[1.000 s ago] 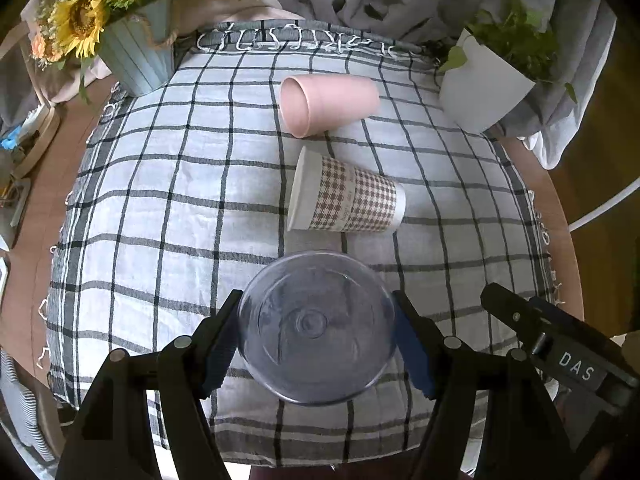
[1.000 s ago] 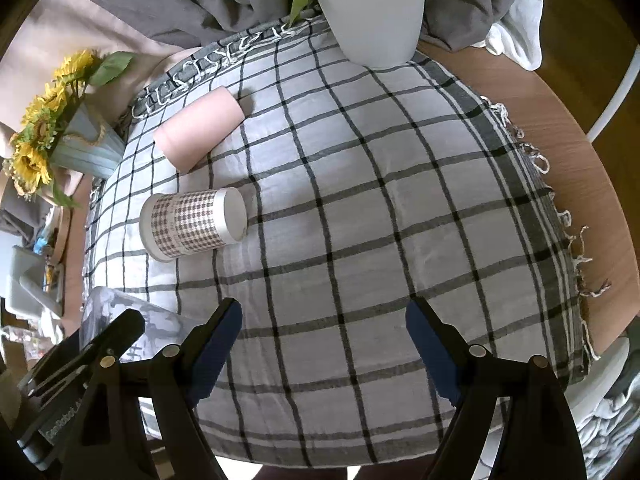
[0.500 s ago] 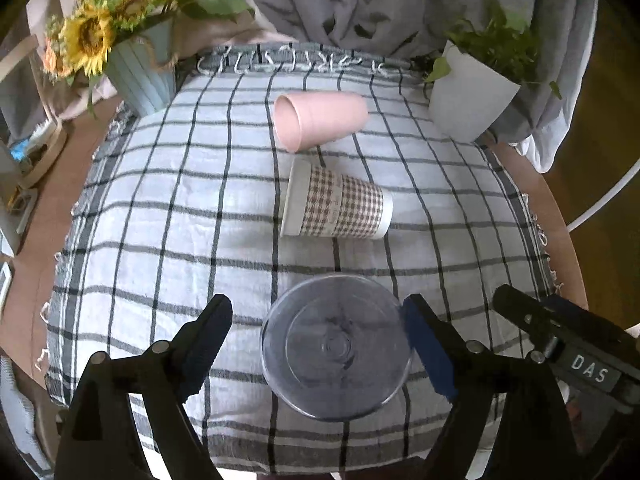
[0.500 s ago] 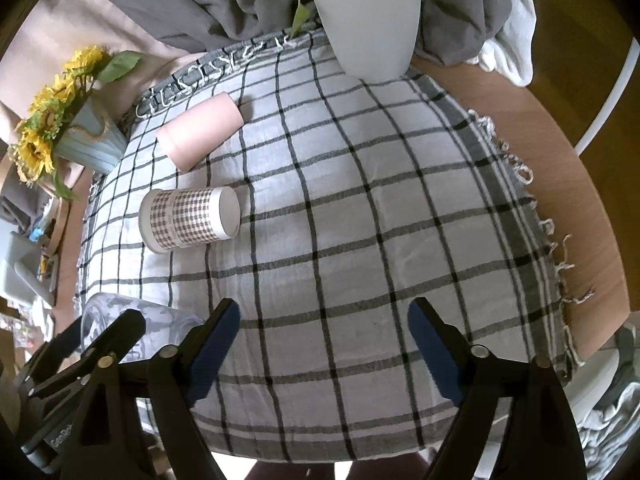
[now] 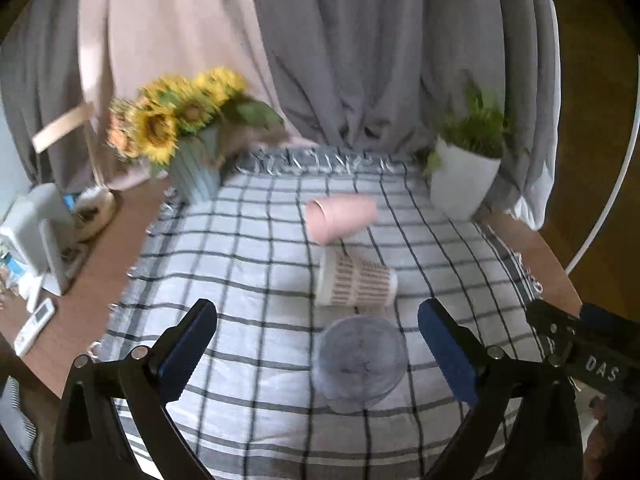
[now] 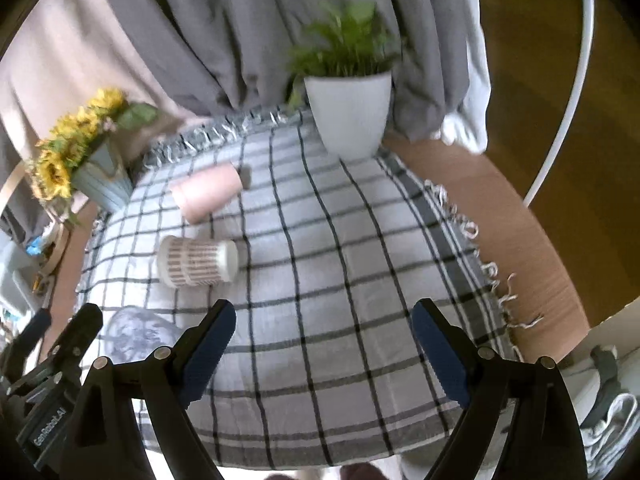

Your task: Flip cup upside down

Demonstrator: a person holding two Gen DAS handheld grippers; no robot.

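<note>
Our left claw (image 5: 316, 344) is wide open and holds nothing. Between its two blue pads, a bit nearer the right pad, the clear cup (image 5: 359, 364) stands on the checked cloth (image 5: 248, 280). We see its flat round bottom on top, so we think it is upside down and the flip is done for this one. The pads do not touch it. We think the claw is open so the cup can stand by itself.

Our right claw (image 6: 322, 346) is wide open too and holds nothing. Only cloth lies between its pads. From this claw the clear cup is off to the left, just past the left pad, partly hidden by the other claw.

Past the clear cup, farther from the left claw, the check cup (image 5: 356, 285) lies on its side with its mouth to the left. Past that one the pink cup (image 5: 340, 218) also lies on its side, mouth to the left. We cannot see into them well, but nothing has spilled from them. The clear cup looks empty.

Far ahead of both claws stand two pots. The blue pot (image 5: 196, 176), ahead on the left, holds sunflowers. The white pot (image 5: 460, 184), ahead on the right, holds a green plant. They sit at the back edge, out of our way.
</note>
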